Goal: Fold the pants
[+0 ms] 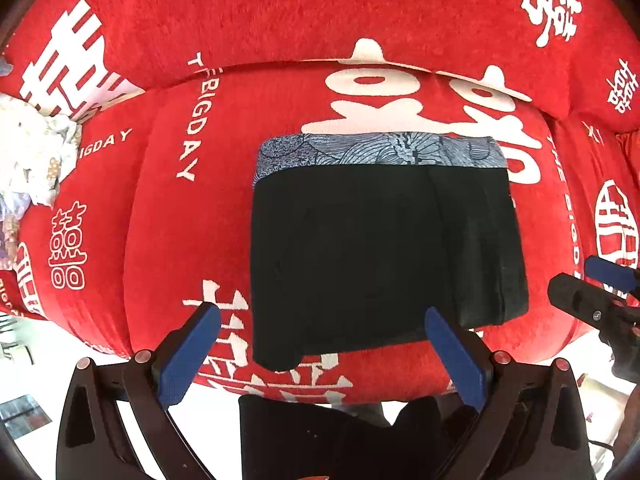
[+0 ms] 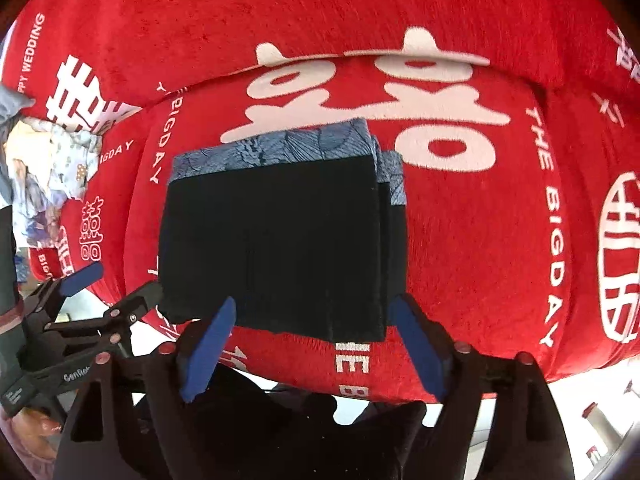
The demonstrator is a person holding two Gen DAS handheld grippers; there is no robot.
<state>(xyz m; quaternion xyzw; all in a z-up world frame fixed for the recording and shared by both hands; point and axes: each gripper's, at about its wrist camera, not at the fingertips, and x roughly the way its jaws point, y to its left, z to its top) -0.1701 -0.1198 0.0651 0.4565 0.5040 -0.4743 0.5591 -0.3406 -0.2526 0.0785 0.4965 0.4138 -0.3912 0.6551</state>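
Note:
The dark pants (image 1: 380, 248) lie folded into a thick rectangle on the red sofa seat (image 1: 192, 240), with a blue patterned waistband (image 1: 376, 150) at the far edge. My left gripper (image 1: 320, 320) is open and empty, its blue fingers either side of the near edge. My right gripper (image 2: 312, 316) is open and empty over the pants (image 2: 276, 240), fingers astride the near right corner. The right gripper also shows at the right edge of the left wrist view (image 1: 596, 296), the left gripper at the left of the right wrist view (image 2: 108, 292).
A heap of pale crumpled clothes (image 1: 36, 152) lies on the sofa at the far left, also in the right wrist view (image 2: 52, 168). The red backrest cushion (image 1: 280, 12) rises behind the seat. White floor (image 1: 32, 344) shows below the seat's front edge.

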